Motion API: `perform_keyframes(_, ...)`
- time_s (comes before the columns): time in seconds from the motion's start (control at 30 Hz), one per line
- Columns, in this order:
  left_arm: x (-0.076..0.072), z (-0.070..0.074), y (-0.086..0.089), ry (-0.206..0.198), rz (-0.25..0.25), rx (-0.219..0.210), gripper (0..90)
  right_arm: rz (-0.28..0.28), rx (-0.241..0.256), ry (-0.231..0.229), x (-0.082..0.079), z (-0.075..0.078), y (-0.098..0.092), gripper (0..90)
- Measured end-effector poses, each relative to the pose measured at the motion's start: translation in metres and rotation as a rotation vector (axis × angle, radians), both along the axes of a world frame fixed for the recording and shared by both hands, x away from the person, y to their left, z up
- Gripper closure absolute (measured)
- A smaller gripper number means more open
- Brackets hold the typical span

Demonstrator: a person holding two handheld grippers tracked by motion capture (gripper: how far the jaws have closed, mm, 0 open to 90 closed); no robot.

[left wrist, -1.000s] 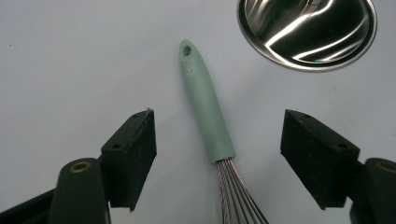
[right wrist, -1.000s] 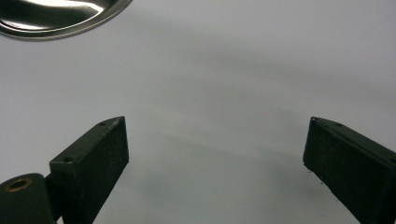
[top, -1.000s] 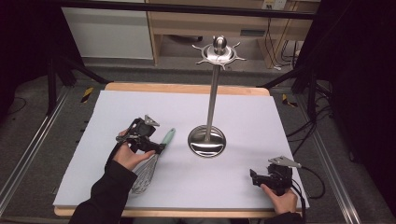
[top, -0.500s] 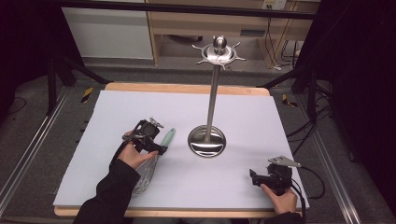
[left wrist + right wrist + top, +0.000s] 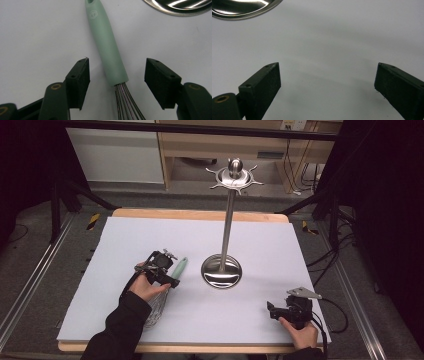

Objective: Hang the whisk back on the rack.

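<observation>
The left hand (image 5: 145,287) reaches forward, its gripper (image 5: 116,82) spread wide and low over the whisk (image 5: 107,52), whose green handle lies between the jaws, untouched. The right gripper (image 5: 327,82), also spread wide, rests near the table's (image 5: 280,240) front right edge, beside the metal stand (image 5: 221,270).

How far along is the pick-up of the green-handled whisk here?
Done: the open left gripper straddles the mint-green-handled wire whisk lying on the white table. In hand: nothing is clamped. Left: closing, lifting, perhaps hanging it on the tall steel hook stand. The right gripper idles, open.
</observation>
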State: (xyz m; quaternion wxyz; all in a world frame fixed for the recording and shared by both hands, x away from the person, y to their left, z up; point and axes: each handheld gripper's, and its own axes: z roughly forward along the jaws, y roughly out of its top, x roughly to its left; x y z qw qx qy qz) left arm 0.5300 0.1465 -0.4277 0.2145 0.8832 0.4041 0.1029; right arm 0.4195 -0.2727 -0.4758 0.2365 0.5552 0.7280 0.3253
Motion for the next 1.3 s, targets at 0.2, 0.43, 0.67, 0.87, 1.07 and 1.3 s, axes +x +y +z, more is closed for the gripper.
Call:
perform_keyframes(0.2, 0.003, -0.008, -0.001, 0.025, 0.003, 0.014, 41.6, 0.003, -0.001, 0.007, 0.000, 0.000, 0.000, 7.4)
perform_keyframes(0.43, 0.005, -0.013, -0.001, 0.049, 0.015, 0.014, 46.6, 0.003, 0.001, 0.007, 0.000, 0.000, 0.000, 7.4)
perform_keyframes(0.67, 0.009, -0.020, -0.003, 0.075, 0.020, 0.029, 54.3, 0.004, 0.003, 0.008, 0.000, 0.000, 0.000, 7.4)
perform_keyframes(0.87, 0.011, -0.022, -0.004, 0.081, 0.032, 0.029, 59.1, 0.006, 0.003, 0.006, 0.000, 0.000, 0.000, 7.4)
perform_keyframes(1.07, 0.012, -0.021, -0.004, 0.082, 0.042, 0.038, 63.4, 0.004, 0.001, 0.004, 0.000, 0.000, 0.001, 7.4)
perform_keyframes(1.3, 0.012, -0.021, -0.004, 0.089, 0.069, 0.029, 64.5, 0.004, 0.004, 0.006, 0.000, 0.000, 0.001, 7.4)
